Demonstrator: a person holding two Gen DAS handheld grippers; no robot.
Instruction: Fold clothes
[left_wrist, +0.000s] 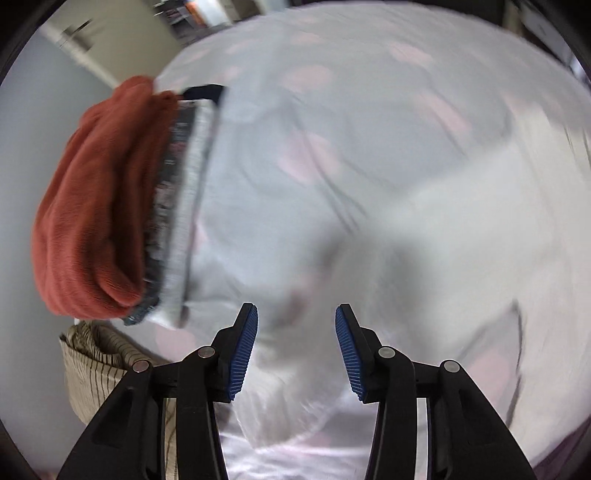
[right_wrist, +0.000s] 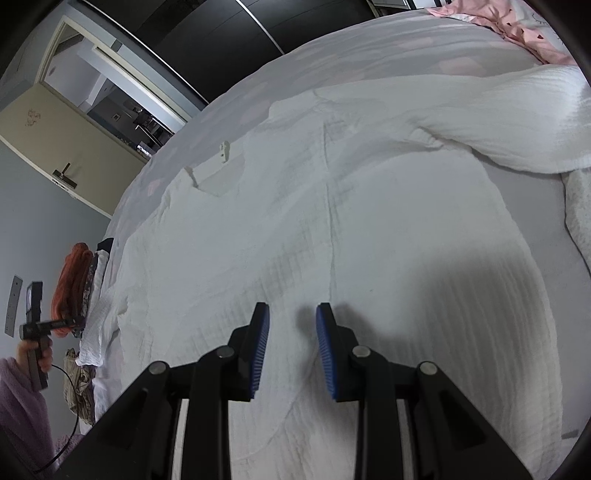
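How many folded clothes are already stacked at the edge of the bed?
3, maybe more hidden: a rust-orange one outermost, a dark patterned one in the middle, a white one nearest the spread white garment.

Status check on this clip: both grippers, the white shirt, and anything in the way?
Left gripper open, nothing between fingers. Right gripper open over white shirt, spread flat on bed. Stack of folded clothes at bed edge, clear of shirt.

L hand-held gripper (left_wrist: 296, 314) jaws apart, nothing held, R hand-held gripper (right_wrist: 292, 312) part-open, pointing down
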